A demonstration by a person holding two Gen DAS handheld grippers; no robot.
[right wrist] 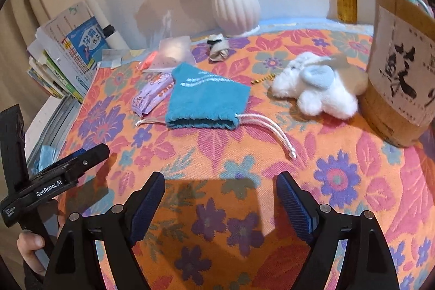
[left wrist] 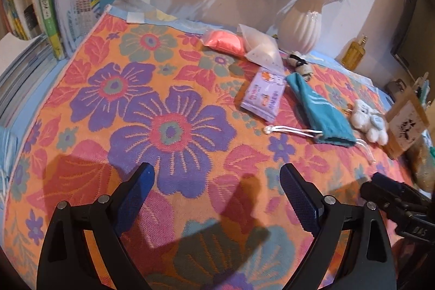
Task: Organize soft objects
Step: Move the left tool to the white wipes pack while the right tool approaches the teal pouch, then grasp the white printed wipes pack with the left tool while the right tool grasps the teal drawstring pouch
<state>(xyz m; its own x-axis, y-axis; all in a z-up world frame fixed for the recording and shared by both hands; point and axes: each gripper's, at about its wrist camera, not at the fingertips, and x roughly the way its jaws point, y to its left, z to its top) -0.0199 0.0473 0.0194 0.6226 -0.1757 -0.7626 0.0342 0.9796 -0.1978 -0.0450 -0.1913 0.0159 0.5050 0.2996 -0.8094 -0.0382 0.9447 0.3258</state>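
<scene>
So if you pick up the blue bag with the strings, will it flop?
Probably. The blue drawstring pouch lies flat and looks like soft cloth, so it would likely sag. It seems empty, so probably light. Its white cords trail loose and would likely dangle.

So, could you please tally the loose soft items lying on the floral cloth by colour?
Teal: 1, drawstring pouch
White: 1, plush toy
Purple: 1, tissue pack
Pink: 1, packet
Translucent white: 1, packet
Beige and black: 1, small bundle
Total: 6
</scene>
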